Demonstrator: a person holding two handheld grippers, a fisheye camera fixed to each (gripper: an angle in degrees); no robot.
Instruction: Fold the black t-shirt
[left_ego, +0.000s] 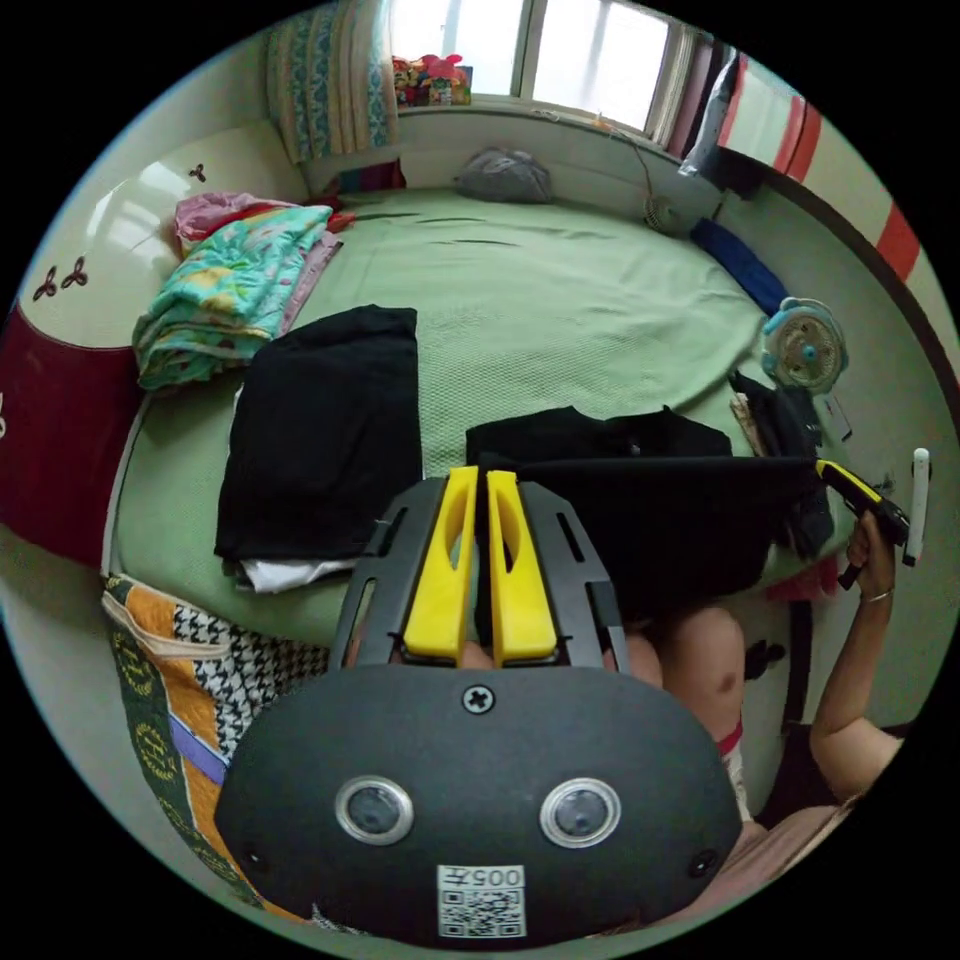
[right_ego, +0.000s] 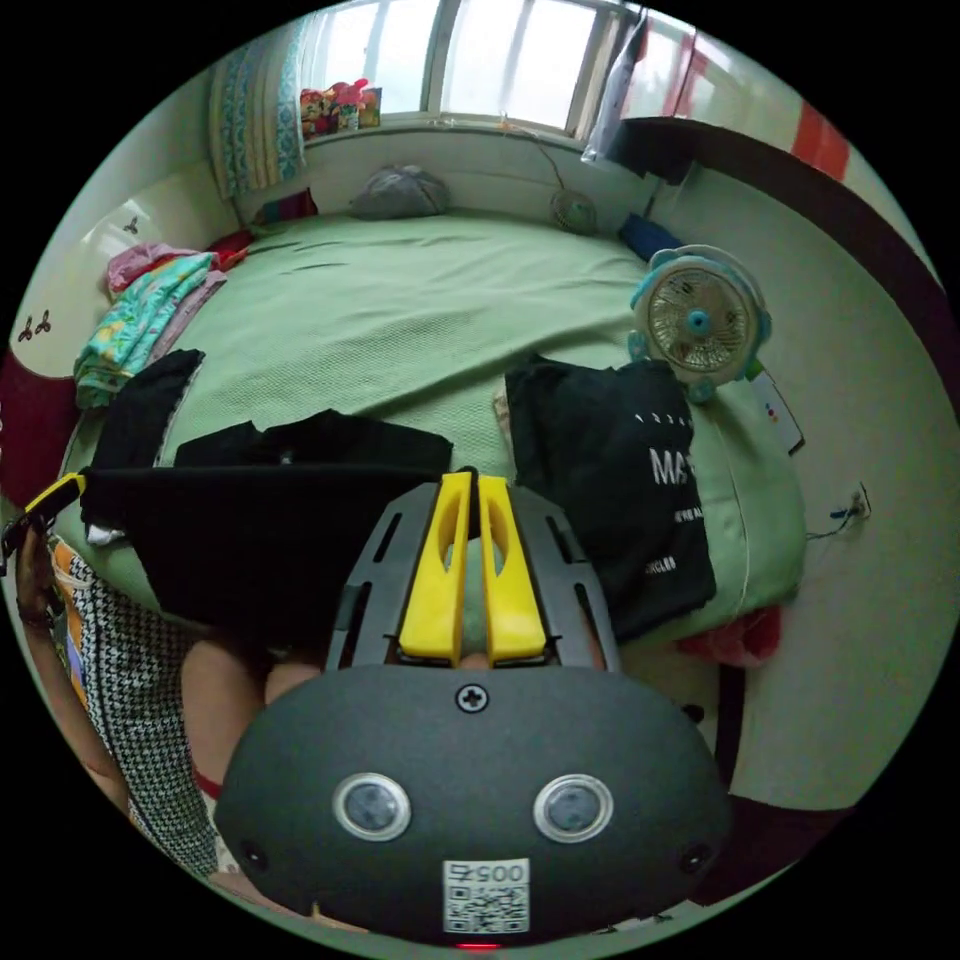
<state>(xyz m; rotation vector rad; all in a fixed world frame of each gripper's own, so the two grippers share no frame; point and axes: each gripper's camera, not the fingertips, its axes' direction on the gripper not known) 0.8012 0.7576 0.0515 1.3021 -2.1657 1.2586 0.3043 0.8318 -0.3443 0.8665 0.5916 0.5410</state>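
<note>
Black t-shirt (left_ego: 660, 520) held taut, hanging over the bed's edge.

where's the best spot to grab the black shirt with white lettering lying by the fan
Take the black shirt with white lettering by its near corners, where it overhangs the bed edge. Coming in from the foot of the bed looks easiest: the hem hangs free there, so a jaw could slip under, while the fan crowds its far end. Both grippers already pinch the black t-shirt.
</note>
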